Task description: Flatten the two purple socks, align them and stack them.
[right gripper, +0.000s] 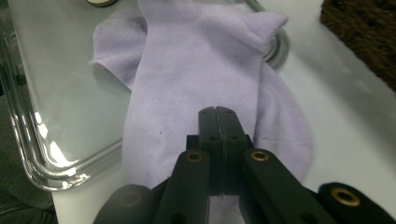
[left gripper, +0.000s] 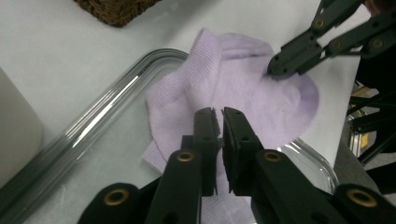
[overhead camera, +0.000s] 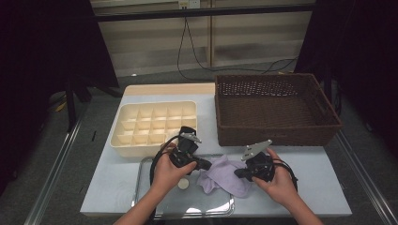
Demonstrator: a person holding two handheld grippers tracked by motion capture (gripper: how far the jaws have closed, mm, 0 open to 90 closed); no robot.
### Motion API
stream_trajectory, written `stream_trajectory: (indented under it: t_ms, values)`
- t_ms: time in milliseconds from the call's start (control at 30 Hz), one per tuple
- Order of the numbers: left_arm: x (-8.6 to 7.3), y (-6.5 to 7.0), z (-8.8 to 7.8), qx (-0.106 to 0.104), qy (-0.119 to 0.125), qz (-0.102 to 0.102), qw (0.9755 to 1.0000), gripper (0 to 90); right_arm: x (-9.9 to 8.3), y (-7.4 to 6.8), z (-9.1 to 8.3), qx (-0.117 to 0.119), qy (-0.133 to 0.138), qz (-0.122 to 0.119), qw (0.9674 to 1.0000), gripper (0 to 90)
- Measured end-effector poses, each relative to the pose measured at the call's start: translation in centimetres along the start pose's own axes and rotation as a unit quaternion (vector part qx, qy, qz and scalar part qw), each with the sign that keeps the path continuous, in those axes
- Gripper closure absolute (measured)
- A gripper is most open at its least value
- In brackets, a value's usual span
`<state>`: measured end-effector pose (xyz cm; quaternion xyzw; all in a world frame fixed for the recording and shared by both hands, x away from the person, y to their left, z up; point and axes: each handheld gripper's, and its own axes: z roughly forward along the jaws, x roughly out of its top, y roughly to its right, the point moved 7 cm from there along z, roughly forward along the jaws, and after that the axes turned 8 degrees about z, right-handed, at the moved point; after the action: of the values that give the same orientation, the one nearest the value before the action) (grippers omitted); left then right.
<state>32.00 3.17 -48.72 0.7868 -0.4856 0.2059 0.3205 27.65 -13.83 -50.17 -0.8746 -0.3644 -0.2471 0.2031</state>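
Now both grippers pinch lilac sock lying half over clear tray rim: left gripper jaws clamped on cloth, right gripper likewise. Lift evenly (no tugging apart), keep fabric bunched.

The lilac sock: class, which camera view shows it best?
The right gripper view: the lilac sock spreads large, ribbed cuff clear. The left gripper view shows it partly behind black fingers; the high view shows it small between both grippers.

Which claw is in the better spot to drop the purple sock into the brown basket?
Probably the right claw. It is shut on the purple sock at the end nearer the brown basket. The left claw sits farther away, over the clear tray.
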Motion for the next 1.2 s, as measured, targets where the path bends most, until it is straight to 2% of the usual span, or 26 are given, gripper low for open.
stream_trajectory:
  t_ms: [100,133,300,367,433,500,533,567,633,700,767,800,867,933,1033,1200]
  values:
    - [-0.2,-0.1,0.2,0.003,-0.008,0.0,1.0,84.5,0.0,0.5,-0.4,-0.009,-0.002,-0.005,0.9999,90.0]
    - [-0.2,-0.2,0.2,0.004,-0.008,-0.002,1.0,84.4,-0.1,0.7,-0.5,-0.015,-0.007,0.0,0.9999,90.0]
    - [-0.3,-0.1,0.3,-0.002,-0.008,-0.002,1.0,84.9,0.0,1.6,-0.6,-0.02,-0.003,0.007,0.9998,90.0]
    - [-0.3,-0.3,0.3,0.0,-0.012,-0.009,0.9999,83.4,0.0,1.9,-0.6,-0.02,-0.006,0.009,0.9997,90.0]
    - [-0.4,-0.7,0.4,0.012,-0.005,-0.011,0.9999,79.0,-0.2,2.1,-0.5,-0.024,-0.01,0.013,0.9996,90.0]
    - [-0.4,-1.5,0.5,0.039,-0.009,-0.003,0.9992,74.2,-0.3,2.2,-0.3,-0.025,-0.008,0.017,0.9995,90.0]
    - [-0.3,-1.8,0.7,0.051,-0.006,0.004,0.9987,69.2,-0.4,2.3,-0.1,-0.022,-0.007,0.012,0.9996,90.0]
    - [-0.4,-2.0,0.9,0.055,-0.015,0.005,0.9984,69.5,-0.5,2.2,0.0,-0.022,-0.012,0.015,0.9996,90.0]
    - [-0.2,-2.1,1.5,0.05,-0.009,0.008,0.9987,66.2,-0.5,2.3,0.3,-0.022,-0.011,0.01,0.9996,90.0]
    - [-0.2,-2.4,2.2,0.062,-0.017,0.021,0.9977,61.3,-0.5,2.1,0.4,-0.022,-0.015,0.013,0.9996,90.0]
    - [-0.3,-2.5,2.9,0.06,-0.028,0.027,0.9975,65.8,-0.5,2.1,0.5,-0.02,-0.013,0.009,0.9997,90.0]
    - [-0.3,-2.3,3.1,0.057,-0.024,0.031,0.9976,69.1,-0.5,2.1,0.5,-0.02,-0.013,0.009,0.9997,90.0]
    - [-0.4,-2.3,3.0,0.059,-0.049,0.045,0.996,79.5,-0.7,2.1,0.7,-0.021,-0.014,0.01,0.9996,90.0]
    - [-0.4,-2.1,2.9,0.054,-0.055,0.039,0.9963,86.3,-0.8,2.1,0.9,-0.02,-0.017,0.011,0.9996,90.0]
    - [-0.3,-1.8,2.6,0.045,-0.047,0.02,0.9977,87.9,-0.7,2.1,0.6,-0.019,-0.015,0.012,0.9996,90.0]
    - [0.4,-1.0,1.1,0.032,-0.019,0.014,0.9992,87.8,-0.2,2.1,-0.7,-0.02,0.0,0.02,0.9996,90.0]
